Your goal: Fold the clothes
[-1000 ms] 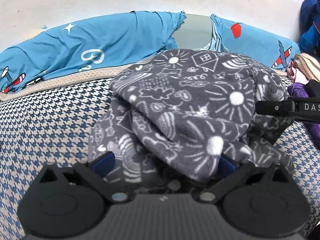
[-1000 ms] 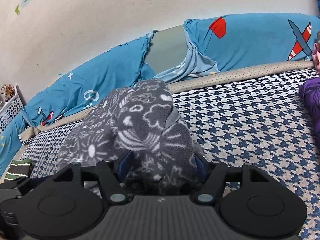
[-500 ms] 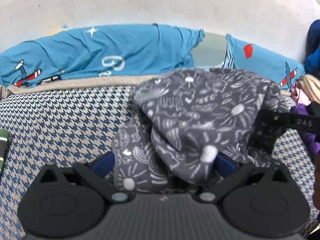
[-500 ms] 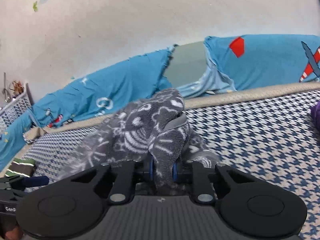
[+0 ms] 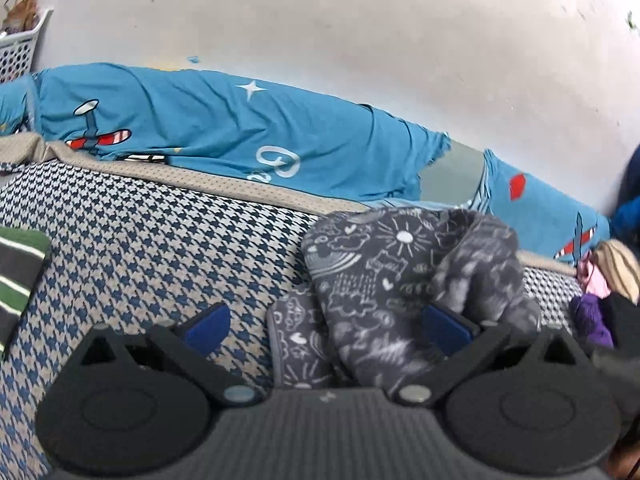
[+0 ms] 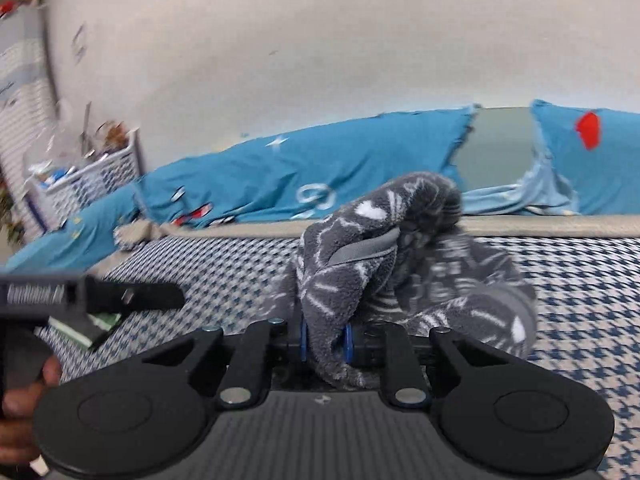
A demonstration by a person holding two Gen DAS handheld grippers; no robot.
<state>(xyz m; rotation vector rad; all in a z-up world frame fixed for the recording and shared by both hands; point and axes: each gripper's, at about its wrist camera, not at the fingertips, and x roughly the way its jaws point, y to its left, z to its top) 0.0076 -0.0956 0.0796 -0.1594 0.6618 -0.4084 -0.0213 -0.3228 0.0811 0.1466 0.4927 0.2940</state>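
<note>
A grey fleece garment (image 5: 400, 280) with white doodle print lies bunched on the houndstooth bed cover (image 5: 140, 248). My left gripper (image 5: 326, 330) is open, its blue pads wide apart. The bunched fleece sits between them, up against the right pad (image 5: 444, 330). My right gripper (image 6: 326, 340) is shut on a fold of the same garment (image 6: 360, 248), which rises from the pads and drapes to the right. In the right wrist view the left gripper (image 6: 160, 300) shows side-on at the left edge, held by a hand (image 6: 24, 392).
Blue aeroplane-print pillows (image 5: 240, 128) line the wall behind the bed. A green striped garment (image 5: 16, 276) lies at the left. A white basket (image 6: 100, 172) stands by the bed's left end. A blond doll (image 5: 616, 268) and purple cloth (image 5: 592, 316) lie at the right.
The right gripper's jaws closed on a fold of the fleece. Both grippers then moved left across the bed, and the garment came along with them. The left gripper stayed open.
</note>
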